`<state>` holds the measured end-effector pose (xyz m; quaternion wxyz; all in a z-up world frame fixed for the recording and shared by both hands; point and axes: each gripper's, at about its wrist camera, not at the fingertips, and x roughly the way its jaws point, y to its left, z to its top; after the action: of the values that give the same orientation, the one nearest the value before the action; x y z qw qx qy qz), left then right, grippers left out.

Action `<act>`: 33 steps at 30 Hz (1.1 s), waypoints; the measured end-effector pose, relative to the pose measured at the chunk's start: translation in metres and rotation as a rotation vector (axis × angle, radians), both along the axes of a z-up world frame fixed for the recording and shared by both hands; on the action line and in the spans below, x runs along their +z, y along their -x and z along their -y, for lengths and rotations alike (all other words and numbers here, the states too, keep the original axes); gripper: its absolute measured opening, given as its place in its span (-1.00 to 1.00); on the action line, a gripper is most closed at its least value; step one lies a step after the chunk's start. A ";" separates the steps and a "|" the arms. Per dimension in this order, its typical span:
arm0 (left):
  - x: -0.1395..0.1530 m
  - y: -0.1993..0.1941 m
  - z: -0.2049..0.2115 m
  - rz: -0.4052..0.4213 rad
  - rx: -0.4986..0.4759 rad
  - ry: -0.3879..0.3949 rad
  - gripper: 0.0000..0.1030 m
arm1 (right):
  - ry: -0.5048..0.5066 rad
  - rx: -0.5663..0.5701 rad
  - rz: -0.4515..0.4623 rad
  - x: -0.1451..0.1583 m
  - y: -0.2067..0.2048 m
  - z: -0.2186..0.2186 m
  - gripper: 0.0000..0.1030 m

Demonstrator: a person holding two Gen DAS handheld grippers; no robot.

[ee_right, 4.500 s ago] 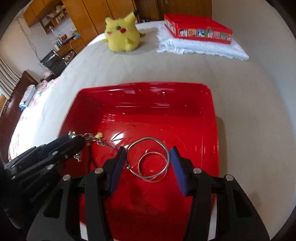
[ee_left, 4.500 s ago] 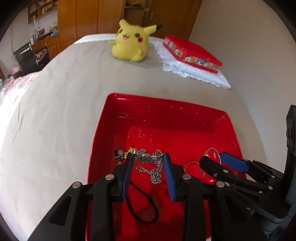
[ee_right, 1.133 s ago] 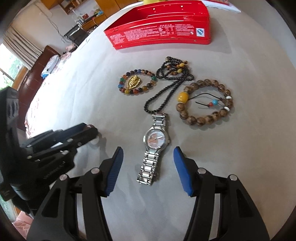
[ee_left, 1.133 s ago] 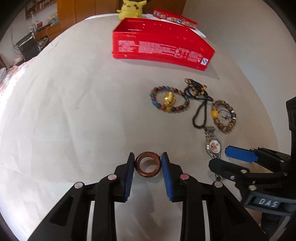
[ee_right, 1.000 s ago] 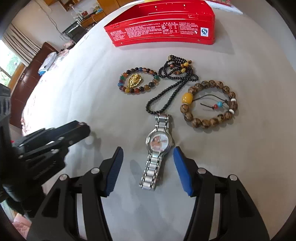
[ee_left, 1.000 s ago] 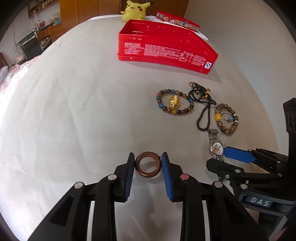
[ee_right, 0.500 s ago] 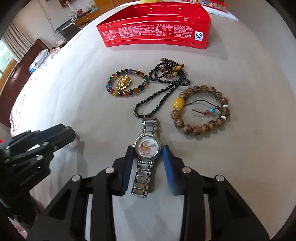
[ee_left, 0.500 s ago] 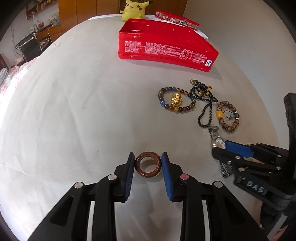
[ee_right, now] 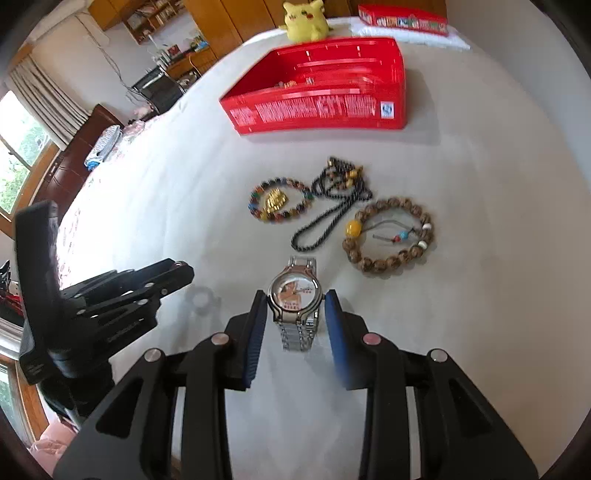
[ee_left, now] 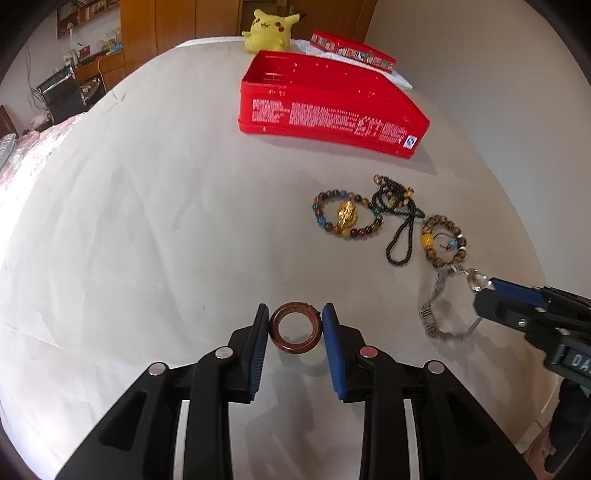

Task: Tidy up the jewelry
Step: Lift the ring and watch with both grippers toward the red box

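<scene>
My left gripper [ee_left: 294,325] is shut on a brown ring bangle [ee_left: 294,329], held above the bed sheet. My right gripper [ee_right: 295,310] is shut on a silver wristwatch [ee_right: 295,295] by its case, lifted off the sheet; it shows blurred in the left wrist view [ee_left: 443,295]. On the sheet lie a multicolour bead bracelet with a gold charm [ee_right: 279,201], a black bead necklace [ee_right: 332,203] and a brown wooden bead bracelet [ee_right: 388,234]. The open red tin [ee_right: 317,107] stands beyond them with some jewelry inside.
A yellow plush toy [ee_left: 267,29] and a second red tin [ee_left: 351,50] on a white lace cloth sit at the far end of the bed. A wall runs along the right side. A desk and chair [ee_left: 62,96] stand left of the bed.
My right gripper closed on the watch and lifted it off the sheet. Both grippers have risen and moved toward the red tin. The left still holds the bangle.
</scene>
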<state>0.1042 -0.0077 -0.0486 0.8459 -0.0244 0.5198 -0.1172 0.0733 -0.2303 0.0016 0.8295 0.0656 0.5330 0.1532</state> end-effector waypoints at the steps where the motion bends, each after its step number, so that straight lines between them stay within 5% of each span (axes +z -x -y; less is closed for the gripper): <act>1: 0.002 0.000 0.000 0.003 0.000 0.001 -0.43 | -0.001 0.000 0.004 0.002 -0.001 0.000 -0.40; 20: 0.054 -0.032 0.008 0.088 0.006 0.001 -0.43 | -0.004 -0.010 0.067 0.050 -0.033 0.011 -0.40; 33: 0.095 -0.136 0.031 0.095 0.021 -0.002 -0.43 | -0.007 -0.058 0.114 0.098 -0.124 0.013 -0.40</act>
<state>0.2407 -0.0390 0.0467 0.8708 -0.0233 0.4789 -0.1089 0.1972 -0.2436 0.0995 0.8622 0.0750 0.4825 0.1346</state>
